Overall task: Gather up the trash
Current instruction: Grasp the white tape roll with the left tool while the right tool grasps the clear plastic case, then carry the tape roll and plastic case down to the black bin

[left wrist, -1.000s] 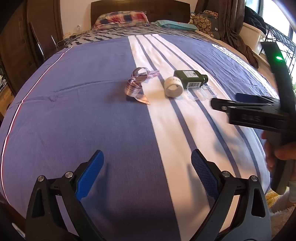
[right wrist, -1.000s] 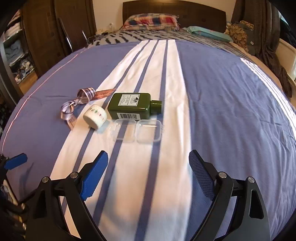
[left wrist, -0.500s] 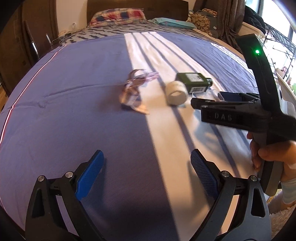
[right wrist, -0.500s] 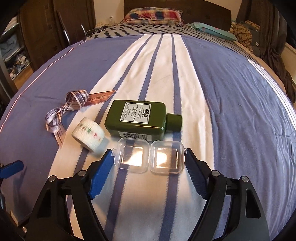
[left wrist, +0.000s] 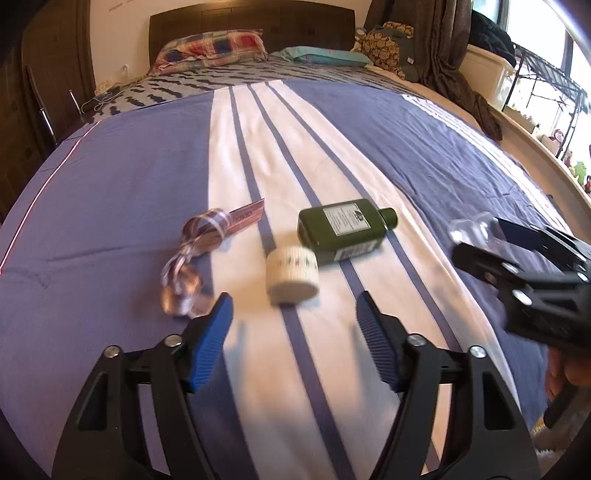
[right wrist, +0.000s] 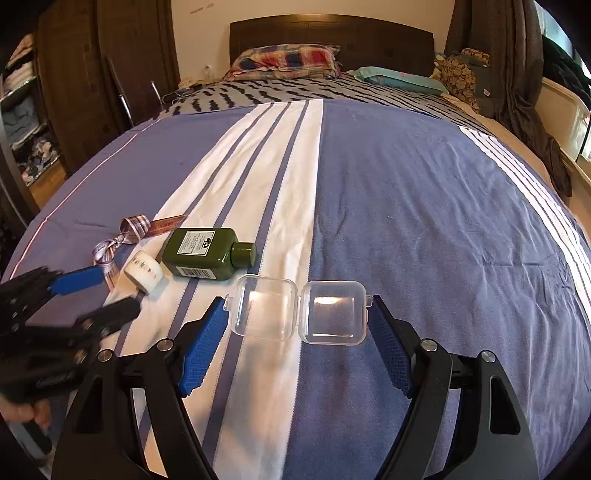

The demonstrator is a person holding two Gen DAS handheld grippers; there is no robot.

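Four pieces of trash are on a striped blue and white bedspread (right wrist: 424, 192). An open clear plastic case (right wrist: 298, 316) sits between the pads of my right gripper (right wrist: 297, 343), gripped at both ends and lifted above the bed; it also shows in the left wrist view (left wrist: 471, 229). A dark green bottle (left wrist: 345, 229) (right wrist: 207, 253) lies flat. A white tape roll (left wrist: 292, 275) (right wrist: 144, 271) lies just ahead of my open, empty left gripper (left wrist: 293, 334). A striped ribbon (left wrist: 197, 254) (right wrist: 122, 236) lies to the left.
Pillows (right wrist: 284, 61) and a wooden headboard (right wrist: 332, 33) are at the far end of the bed. A dark wardrobe (right wrist: 92, 85) stands on the left. Clothes hang over the right side (left wrist: 450, 55) near a window shelf (left wrist: 532, 122).
My right gripper moved up to the clear case, closed on its ends and raised it off the bed. My left gripper moved forward toward the tape roll.
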